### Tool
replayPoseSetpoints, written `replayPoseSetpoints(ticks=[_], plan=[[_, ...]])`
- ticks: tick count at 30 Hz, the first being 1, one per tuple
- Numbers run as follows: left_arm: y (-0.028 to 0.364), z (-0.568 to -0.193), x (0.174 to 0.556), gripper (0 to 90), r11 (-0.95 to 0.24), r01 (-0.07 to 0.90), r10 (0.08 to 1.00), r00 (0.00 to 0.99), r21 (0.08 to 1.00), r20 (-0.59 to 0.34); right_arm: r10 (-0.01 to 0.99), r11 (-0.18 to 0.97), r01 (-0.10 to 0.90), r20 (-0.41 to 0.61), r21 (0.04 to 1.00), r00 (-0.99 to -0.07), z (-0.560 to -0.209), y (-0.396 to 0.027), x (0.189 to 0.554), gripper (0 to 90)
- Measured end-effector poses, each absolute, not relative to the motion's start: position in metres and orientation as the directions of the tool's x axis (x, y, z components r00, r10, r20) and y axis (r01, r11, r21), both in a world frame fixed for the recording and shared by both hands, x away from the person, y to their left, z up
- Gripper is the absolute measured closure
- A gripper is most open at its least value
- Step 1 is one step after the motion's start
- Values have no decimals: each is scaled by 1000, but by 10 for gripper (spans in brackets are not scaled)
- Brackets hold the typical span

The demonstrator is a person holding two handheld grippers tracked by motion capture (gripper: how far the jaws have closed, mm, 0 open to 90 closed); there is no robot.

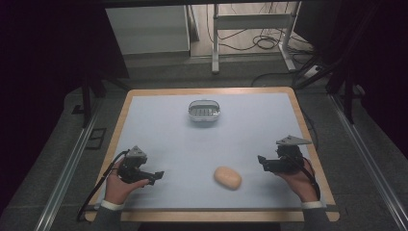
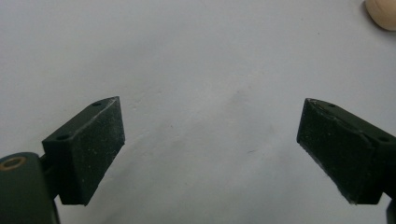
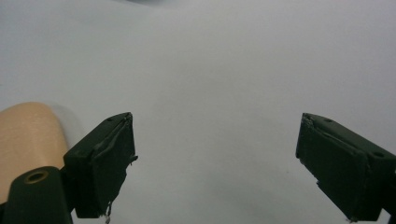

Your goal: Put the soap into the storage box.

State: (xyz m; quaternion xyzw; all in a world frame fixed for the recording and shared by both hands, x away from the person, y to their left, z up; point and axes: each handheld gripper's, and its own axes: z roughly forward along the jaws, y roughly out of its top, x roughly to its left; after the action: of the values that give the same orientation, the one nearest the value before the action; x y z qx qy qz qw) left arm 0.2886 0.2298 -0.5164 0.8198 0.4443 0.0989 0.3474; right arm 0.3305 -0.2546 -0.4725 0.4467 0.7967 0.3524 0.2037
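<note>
Item: tan, oval, bun-like lump [image 1: 227, 177]. Lay flat on the pale desk [image 1: 173, 139], apart from both tools, between them and nearer the right one. Seen in the right gripper view just outside the left-hand jaw of the right tool [image 3: 215, 161], not between the jaws [image 3: 25, 140]. Seen in the left gripper view as a small edge far ahead and off to the right of the left tool [image 2: 210, 149], well apart [image 2: 383, 14].

Right tool [image 1: 265, 162]: held in the right hand [image 1: 299, 180], jaws standing wide, nothing between them, bare desk under the gap. Pointed across the desk toward the lump's side.

Left tool [image 1: 155, 176]: held in the left hand [image 1: 120, 185], jaws spread wide, nothing gripped, tips low over bare desk.

Secondary item: small grey oval dish with a ribbed insert [image 1: 204, 110], set far ahead of both tools, near the desk's far edge, with nothing seen lying in it.

Step judged in hand: approach, before any grasp; lump untouched, dish not yet served.

Next move judged to call for: shifting the right tool sideways toward its left-hand jaw until the lump sat squarely in the gap, lowering, then closing gently, as the lump looked soft and rounded and likely to roll or dent. Carrying to the dish judged the probable aim.
</note>
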Motion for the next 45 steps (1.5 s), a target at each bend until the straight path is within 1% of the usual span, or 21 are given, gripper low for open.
replayPoseSetpoints(ticks=[7, 17, 21, 28, 33, 39, 45], plan=[[229, -517, 289, 77, -375, 660, 792, 593, 651, -145, 826, 391, 557, -13, 733, -563, -467, -244, 328, 126], [230, -517, 289, 77, -378, 658, 792, 594, 651, -141, 771, 475, 539, -33, 696, -636, -465, -216, 324, 138], [229, -518, 289, 77, -385, 661, 794, 593, 644, -135, 760, 497, 532, -48, 685, -648, -468, -210, 325, 145], [229, -519, 290, 77, -386, 663, 795, 592, 642, -134, 742, 519, 537, -39, 665, -669, -476, -204, 325, 159], [228, -520, 290, 77, -391, 665, 794, 594, 637, -132, 715, 547, 515, -49, 661, -697, -476, -195, 321, 194], [228, -520, 290, 76, -391, 665, 795, 592, 636, -130, 674, 581, 511, -23, 634, -738, -478, -183, 319, 237], [228, -520, 290, 76, -390, 666, 795, 592, 636, -133, 653, 598, 505, -13, 622, -757, -480, -175, 319, 254]])
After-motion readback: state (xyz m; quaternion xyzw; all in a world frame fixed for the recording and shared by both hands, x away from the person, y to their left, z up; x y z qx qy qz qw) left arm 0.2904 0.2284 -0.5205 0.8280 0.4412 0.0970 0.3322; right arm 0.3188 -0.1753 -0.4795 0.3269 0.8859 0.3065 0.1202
